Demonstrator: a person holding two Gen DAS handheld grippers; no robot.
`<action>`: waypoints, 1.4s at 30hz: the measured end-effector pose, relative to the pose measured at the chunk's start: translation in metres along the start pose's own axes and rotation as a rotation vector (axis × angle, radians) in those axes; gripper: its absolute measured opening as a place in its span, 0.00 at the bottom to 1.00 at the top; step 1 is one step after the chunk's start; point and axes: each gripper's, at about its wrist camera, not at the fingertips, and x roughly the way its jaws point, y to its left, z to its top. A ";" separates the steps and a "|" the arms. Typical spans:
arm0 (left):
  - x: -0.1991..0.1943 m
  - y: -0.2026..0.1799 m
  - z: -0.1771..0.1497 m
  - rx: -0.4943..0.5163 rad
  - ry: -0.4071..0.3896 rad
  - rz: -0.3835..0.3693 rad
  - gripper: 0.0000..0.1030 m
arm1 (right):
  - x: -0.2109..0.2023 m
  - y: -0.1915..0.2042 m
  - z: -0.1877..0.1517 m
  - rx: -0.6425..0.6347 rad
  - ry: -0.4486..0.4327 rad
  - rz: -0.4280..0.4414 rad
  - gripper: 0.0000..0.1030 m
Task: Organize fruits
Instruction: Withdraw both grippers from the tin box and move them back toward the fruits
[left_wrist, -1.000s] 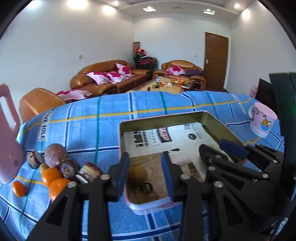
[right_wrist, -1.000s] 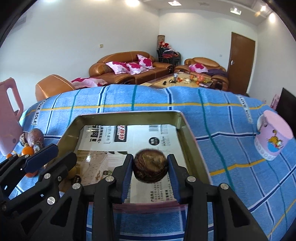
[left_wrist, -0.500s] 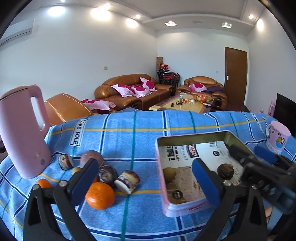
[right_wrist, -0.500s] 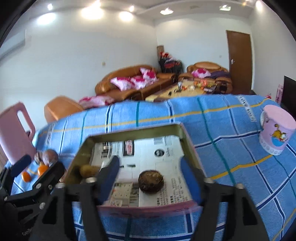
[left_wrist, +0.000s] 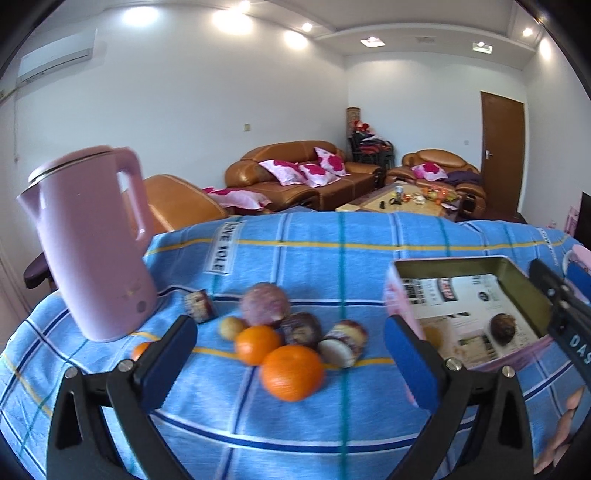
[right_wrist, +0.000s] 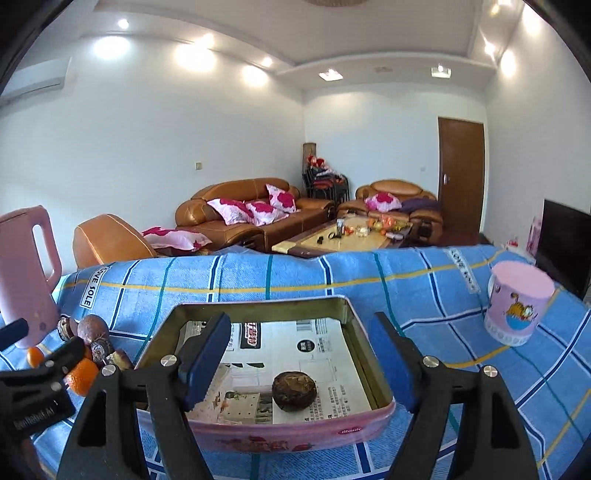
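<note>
We are holding the left gripper (left_wrist: 291, 365), a black frame with blue pads, with its jaws spread wide and nothing between them; it is hovering above the fruit pile. We are holding the right gripper (right_wrist: 297, 363) with its jaws apart as well, clear of the fruit below, and the left gripper's side plate, at the lower left of the right wrist view, is bearing white lettering too blurred to read.

Nearest the left gripper, a large round orange (left_wrist: 293, 372) is lying on the blue checked tablecloth (left_wrist: 314, 258), touching a smaller orange (left_wrist: 257, 343). Just behind these, a cut purple fruit with a pale face (left_wrist: 341, 347), a dark wrinkled fruit (left_wrist: 301, 328) and a round reddish-purple fruit (left_wrist: 264, 304) are clustering together.

To the right, the shallow rectangular pink tin (right_wrist: 295, 432) is sitting lined with printed paper; a small cursive word on its front wall is too small to read. A round brown wrinkled fruit (right_wrist: 294, 390) is resting inside, near the front wall.

Farther back, a tall pink plastic kettle (left_wrist: 88, 243) is standing at the left, and a pink mug with an orange cartoon cat (right_wrist: 517, 306) at the right. A white label on the cloth is reading "LOVE SOLE" (right_wrist: 91, 288).
</note>
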 end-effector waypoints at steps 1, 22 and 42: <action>0.000 0.005 -0.001 0.001 0.002 0.009 1.00 | 0.000 0.002 -0.001 -0.005 0.000 -0.003 0.76; 0.007 0.079 -0.011 -0.037 0.029 0.089 1.00 | -0.010 0.074 -0.012 -0.046 0.075 0.090 0.76; 0.047 0.141 -0.012 -0.102 0.186 0.191 1.00 | -0.010 0.164 -0.027 -0.173 0.213 0.251 0.76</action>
